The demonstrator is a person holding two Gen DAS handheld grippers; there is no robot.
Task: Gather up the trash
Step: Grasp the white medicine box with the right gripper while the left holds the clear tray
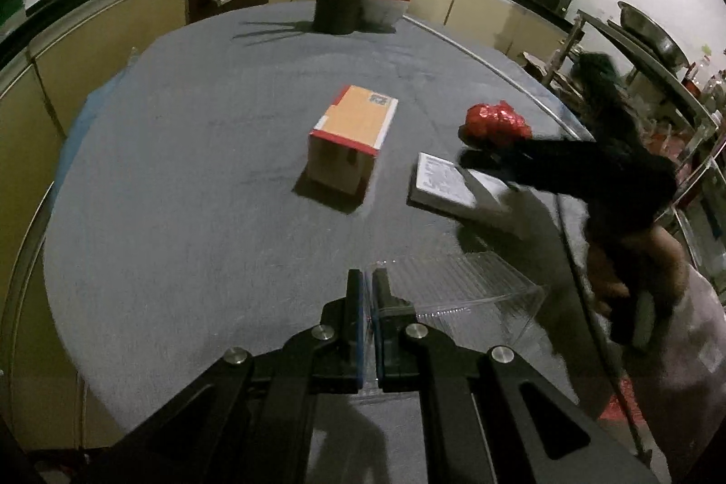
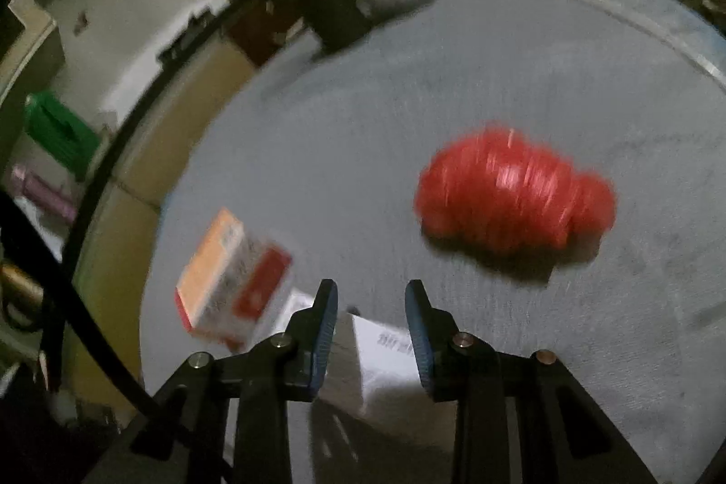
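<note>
The room is dim, with soft shadows falling toward the cameras. The left view is mostly sharp; the right view is smeared by motion blur. Fisheye edges curve and darken.

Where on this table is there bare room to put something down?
Bare cloth lies left of the orange box and between it and the utensil holder. The right is crowded: white box, red wrapper, clear container.

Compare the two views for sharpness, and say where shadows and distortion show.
Left wrist view: mostly sharp; the orange box casts a shadow toward the camera, only the right claw is smeared, and the table edge bows from the fisheye. Right wrist view: heavy motion blur streaks the red wrapper, though the claw's own fingers stay crisp.
</note>
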